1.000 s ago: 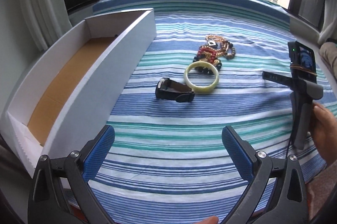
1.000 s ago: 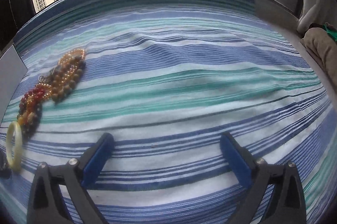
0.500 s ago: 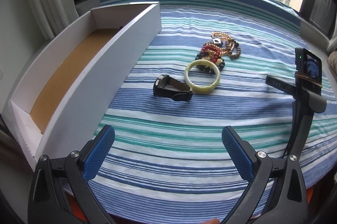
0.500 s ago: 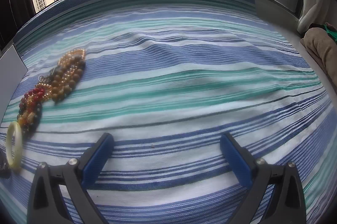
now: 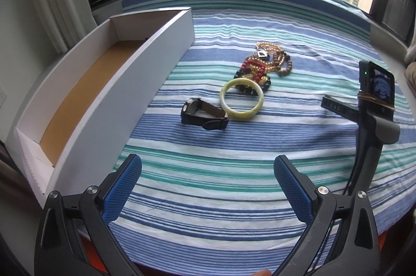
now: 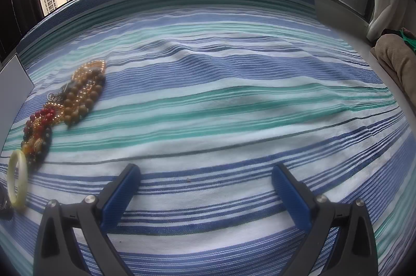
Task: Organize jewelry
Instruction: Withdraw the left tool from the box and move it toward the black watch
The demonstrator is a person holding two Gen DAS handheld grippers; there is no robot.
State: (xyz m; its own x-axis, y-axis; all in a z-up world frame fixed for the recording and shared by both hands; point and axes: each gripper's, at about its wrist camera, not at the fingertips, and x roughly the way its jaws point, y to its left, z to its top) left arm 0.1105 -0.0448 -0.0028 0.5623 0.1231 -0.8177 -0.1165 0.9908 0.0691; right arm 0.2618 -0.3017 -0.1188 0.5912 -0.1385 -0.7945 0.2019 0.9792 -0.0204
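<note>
A black wristwatch [image 5: 204,115] lies on the striped cloth [image 5: 234,166], with a pale green bangle [image 5: 241,102] just right of it and a heap of bead bracelets [image 5: 265,65] behind. A long white box [image 5: 111,83] with a brown floor stands at the left with nothing inside. My left gripper [image 5: 208,177] is open, hovering near the cloth's front edge, short of the watch. In the right wrist view my right gripper [image 6: 205,182] is open over bare cloth; the bead bracelets [image 6: 75,96] and bangle [image 6: 17,179] lie far to its left.
The right hand-held tool [image 5: 374,115] with its small lit screen stands at the right in the left wrist view. A window with tower blocks runs along the back. Folded brown fabric [image 6: 397,60] lies beyond the cloth's right edge. White curtains hang at the left.
My left gripper has pulled back and risen, so the box, watch and bangle look farther off and the cloth's front edge shows. The right gripper has barely shifted.
</note>
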